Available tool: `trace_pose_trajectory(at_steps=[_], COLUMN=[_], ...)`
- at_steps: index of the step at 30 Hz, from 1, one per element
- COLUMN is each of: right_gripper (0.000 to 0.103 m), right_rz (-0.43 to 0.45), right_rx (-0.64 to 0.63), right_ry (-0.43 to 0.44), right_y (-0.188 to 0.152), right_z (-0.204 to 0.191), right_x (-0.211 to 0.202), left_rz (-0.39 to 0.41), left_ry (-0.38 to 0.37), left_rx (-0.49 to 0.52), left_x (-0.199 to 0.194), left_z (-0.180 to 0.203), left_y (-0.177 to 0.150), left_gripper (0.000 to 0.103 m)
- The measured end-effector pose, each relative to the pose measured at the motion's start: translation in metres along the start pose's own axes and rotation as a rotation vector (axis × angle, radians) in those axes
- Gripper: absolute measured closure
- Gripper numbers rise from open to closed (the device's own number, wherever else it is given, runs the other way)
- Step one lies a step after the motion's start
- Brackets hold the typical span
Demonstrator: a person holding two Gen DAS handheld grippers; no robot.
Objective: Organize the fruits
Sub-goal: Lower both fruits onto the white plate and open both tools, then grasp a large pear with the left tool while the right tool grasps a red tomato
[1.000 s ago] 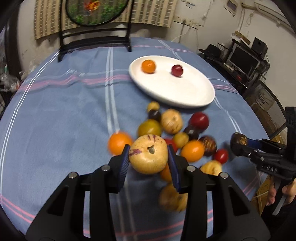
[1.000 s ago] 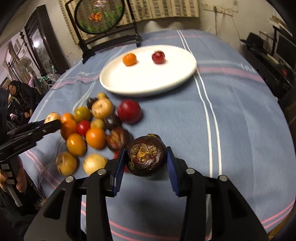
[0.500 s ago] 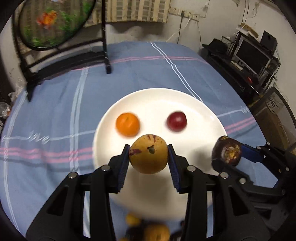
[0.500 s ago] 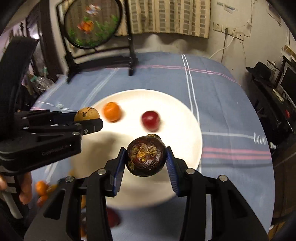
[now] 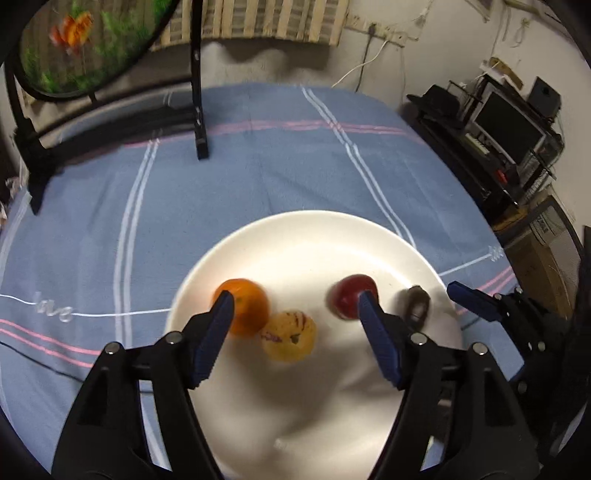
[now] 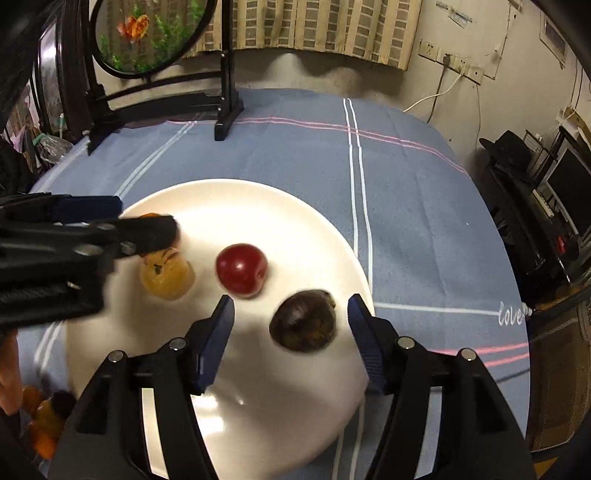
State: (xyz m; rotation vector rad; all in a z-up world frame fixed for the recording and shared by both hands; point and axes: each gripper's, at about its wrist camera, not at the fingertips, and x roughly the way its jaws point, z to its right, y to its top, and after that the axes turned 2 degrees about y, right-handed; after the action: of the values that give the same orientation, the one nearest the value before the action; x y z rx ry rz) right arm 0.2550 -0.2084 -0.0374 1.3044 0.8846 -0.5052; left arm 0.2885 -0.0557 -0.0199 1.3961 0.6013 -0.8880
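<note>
Both claws hang over the white plate (image 5: pixel 295 232), which sits on the counter (image 5: pixel 258 177) under a blue striped cloth, toward the near edge. The left claw (image 5: pixel 295 314) has just been opening and now stands released: its blue pads are spread wide, and the yellow fruit with purple streaks (image 5: pixel 289 335) lies on the plate between them, touching neither pad. Just beside that fruit, on its left and touching it, rests the orange fruit (image 5: pixel 245 306), partly hidden behind the left pad. The red fruit (image 5: pixel 351 299) lies farther right on the plate, partly behind the right pad.

The right claw (image 6: pixel 290 314) has likewise just been opening and is released; the dark purple-brown fruit (image 6: pixel 303 320) sits on the plate between its pads with a clear gap on each side. It is near the plate's right rim, with the red fruit just beyond it toward the plate's middle and the yellow fruit farther left. In the right wrist view the left claw reaches in from the left edge and covers most of the orange fruit.

At the near left corner of that view a few more fruits (image 6: pixel 44 417) lie on the cloth off the plate, beside part of a hand (image 6: pixel 9 376). A black stand with a round painted screen (image 6: pixel 147 33) stands at the counter's far edge
</note>
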Motion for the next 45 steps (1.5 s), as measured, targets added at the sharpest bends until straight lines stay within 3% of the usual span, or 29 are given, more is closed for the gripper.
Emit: trace_pose_trajectory(at_steps=[3,5,9,15,23,27,33,34,36,37,41,45], right_gripper=[0.039,0.039,0.039,0.039,0.039,0.039,0.039,0.042,0.065,0.069,0.070,0.070], right_rz=[0.006,0.001,0.000,-0.005,-0.022,-0.053,-0.029,-0.031,-0.043,-0.046,-0.030,0.002], right_rx=[0.024,0.031,0.026,0.044,0.021,0.013,-0.003,-0.003,-0.005,-0.007,-0.013,0.033], right_ry=[0.023,0.061,0.109,0.147,0.135,0.140,0.176,0.185,0.214,0.214,0.223,0.170], right_y=[-0.014,-0.035,-0.083,-0.136,-0.188,-0.204,-0.207,-0.206,-0.203,-0.202,-0.202,-0.206], right_z=[-0.001,-0.008,-0.025,-0.048,-0.064,-0.070,-0.080,-0.081,-0.083,-0.085,-0.089,-0.074], right_x=[-0.025,-0.047,-0.080,-0.107,-0.128,-0.123,-0.109,-0.105,-0.093,-0.089,-0.099,-0.120], left_rz=[0.049,0.067,0.108,0.126,0.096,0.079,0.070,0.063,0.047,0.036,0.001,-0.015], left_ry=[-0.017,0.009,0.025,0.062,0.062,0.049,0.050,0.047,0.039,0.035,0.025,0.005], left_rx=[-0.017,-0.005,0.025,-0.015,-0.032,-0.030,0.022,0.031,0.044,0.048,0.050,0.034], left_x=[-0.045,-0.066,-0.105,-0.125,-0.141,-0.147,-0.155,-0.155,-0.154,-0.152,-0.144,-0.137], left_z=[-0.010,-0.013,-0.016,-0.027,-0.036,-0.037,-0.029,-0.027,-0.024,-0.023,-0.022,-0.023], left_y=[-0.023,-0.042,-0.106,-0.180,-0.243,-0.263,-0.281,-0.283,-0.287,-0.290,-0.295,-0.295], left_gripper=[0.027,0.024,0.020,0.020,0.018,0.018,0.015,0.014,0.014,0.014,0.014,0.014])
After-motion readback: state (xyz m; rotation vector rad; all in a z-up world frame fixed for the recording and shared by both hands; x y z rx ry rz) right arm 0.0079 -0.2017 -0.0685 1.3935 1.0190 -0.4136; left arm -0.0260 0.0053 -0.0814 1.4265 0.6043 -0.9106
